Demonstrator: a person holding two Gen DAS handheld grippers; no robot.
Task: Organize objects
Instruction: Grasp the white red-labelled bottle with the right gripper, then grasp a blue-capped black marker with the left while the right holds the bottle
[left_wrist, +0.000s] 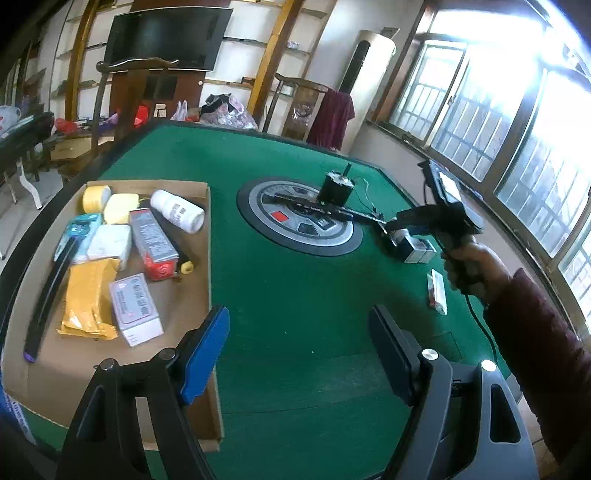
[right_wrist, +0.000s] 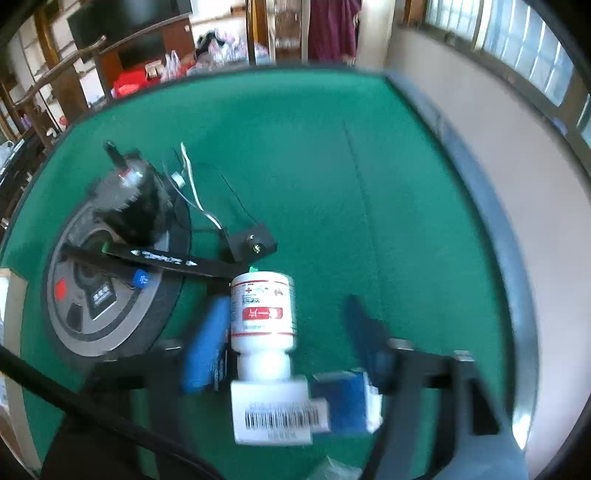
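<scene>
The left gripper (left_wrist: 299, 354) hangs over the green tabletop (left_wrist: 295, 288) with its jaws spread and nothing between them, its left finger above the near corner of a cardboard tray (left_wrist: 195, 295).

The tray sits on the left of the tabletop and holds a lying white bottle (left_wrist: 177, 210), a red-and-grey box (left_wrist: 153, 243), a white box (left_wrist: 136, 309), a yellow packet (left_wrist: 86, 299), a tape roll (left_wrist: 96, 197), a yellow sponge (left_wrist: 120, 208), a teal pack (left_wrist: 77, 236) and a long black strip (left_wrist: 48, 295).

Across the tabletop, a hand (left_wrist: 471, 269) in a dark red sleeve (left_wrist: 539, 332) holds the right gripper (right_wrist: 291, 339) just above a small cluster of things.

In the right wrist view a second white bottle (right_wrist: 264, 321) with a red label lies between the fingers, close against the left blue pad (right_wrist: 207, 347); the right pad stands clear of it, so the jaws are released around it, not pressing. The picture is blurred.

Just below the bottle's cap lie a barcoded white box (right_wrist: 273, 413) and a blue box (right_wrist: 340, 402), side by side. Beyond them stand a round grey disc (right_wrist: 107, 288), a black motor (right_wrist: 133, 206) with wires, and a black strap (right_wrist: 162, 258).

A thin white box (left_wrist: 437, 291) lies alone near the hand.
</scene>
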